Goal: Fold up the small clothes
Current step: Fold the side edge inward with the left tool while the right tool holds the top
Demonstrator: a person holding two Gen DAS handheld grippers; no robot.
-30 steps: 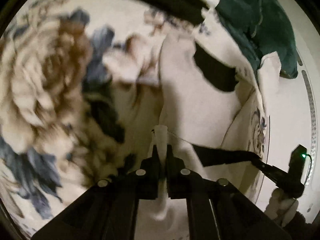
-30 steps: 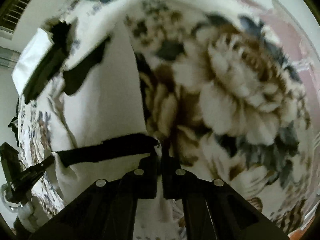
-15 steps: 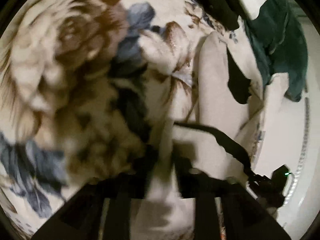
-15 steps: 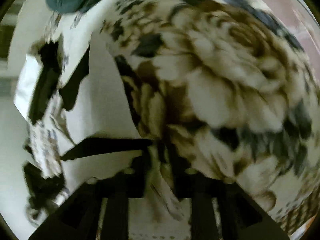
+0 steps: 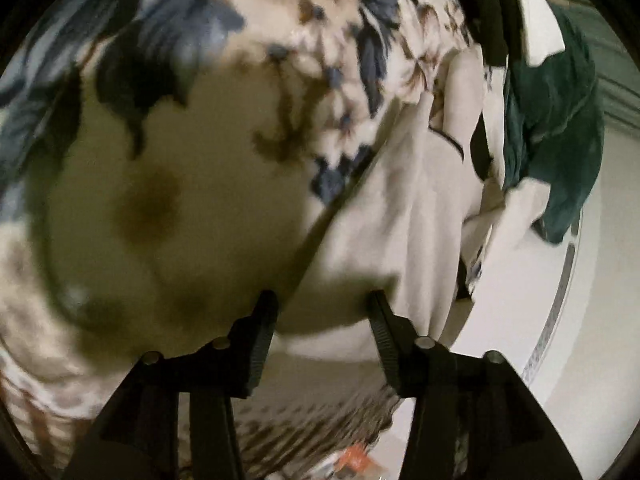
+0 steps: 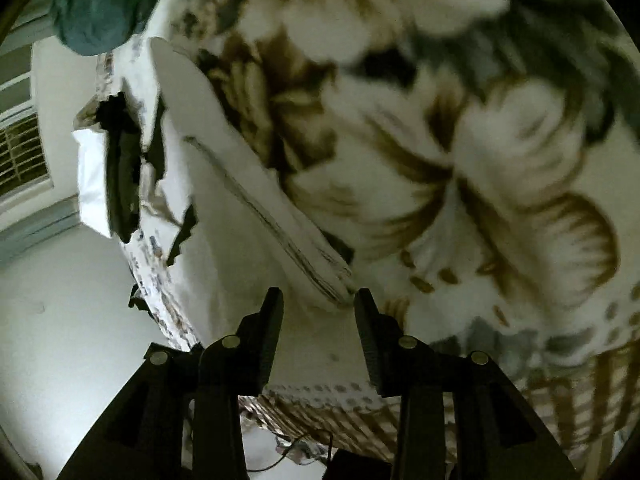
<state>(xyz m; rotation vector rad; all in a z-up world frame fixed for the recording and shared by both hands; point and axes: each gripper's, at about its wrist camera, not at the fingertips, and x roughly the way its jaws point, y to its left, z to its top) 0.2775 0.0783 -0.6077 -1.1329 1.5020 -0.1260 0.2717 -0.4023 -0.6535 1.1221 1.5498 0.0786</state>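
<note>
Opening with nothing clamped, the left gripper (image 5: 320,312) and right gripper (image 6: 318,308) flank the white garment (image 6: 224,200) lying on the floral bedspread (image 6: 480,140), green clothing (image 5: 560,140) near its far edge.

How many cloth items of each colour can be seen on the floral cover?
White garment: 1
Dark green garment: 1
Black garment: 1
Total: 3
</note>
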